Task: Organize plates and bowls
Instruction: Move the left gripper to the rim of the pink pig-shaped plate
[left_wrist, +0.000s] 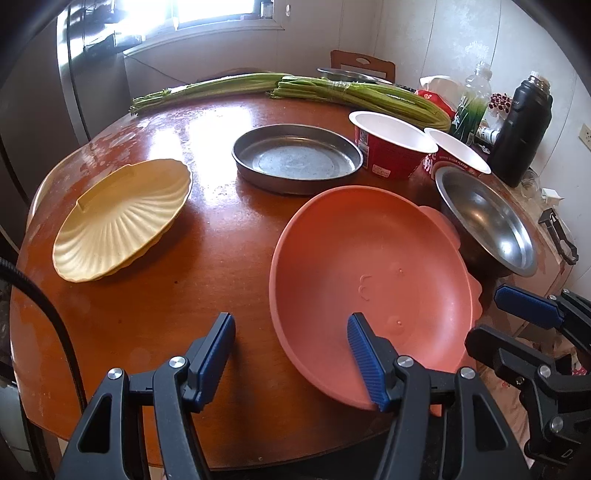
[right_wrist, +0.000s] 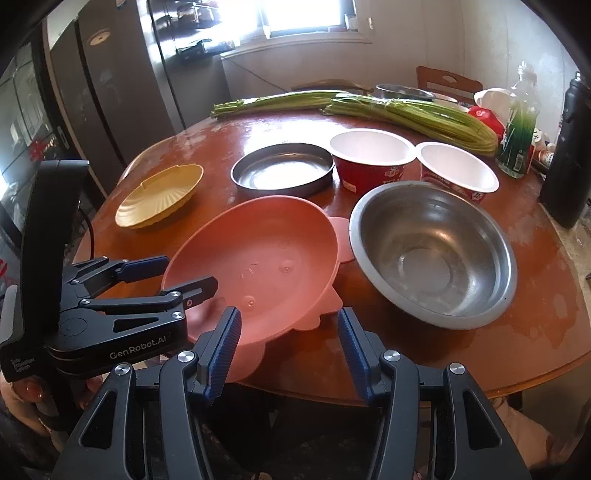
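One salmon-pink plastic plate (left_wrist: 369, 280), scalloped rim, between both spread, empty hand-held grippers (left_wrist: 291, 360) (right_wrist: 290, 349).

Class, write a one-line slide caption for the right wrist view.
Two open grippers flank a pink plate on a round wooden table, beside a steel bowl.

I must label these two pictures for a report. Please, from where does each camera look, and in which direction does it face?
Left wrist: sits on the left gripper, looks down across the round table at the pink plate and yellow shell plate; its own open fingers show, and the right gripper beside.
Right wrist: sits on the right gripper, looks at the pink plate and steel bowl; its open fingers, left gripper.
Shared: table, pink plate, flat steel pan, cups, greens.
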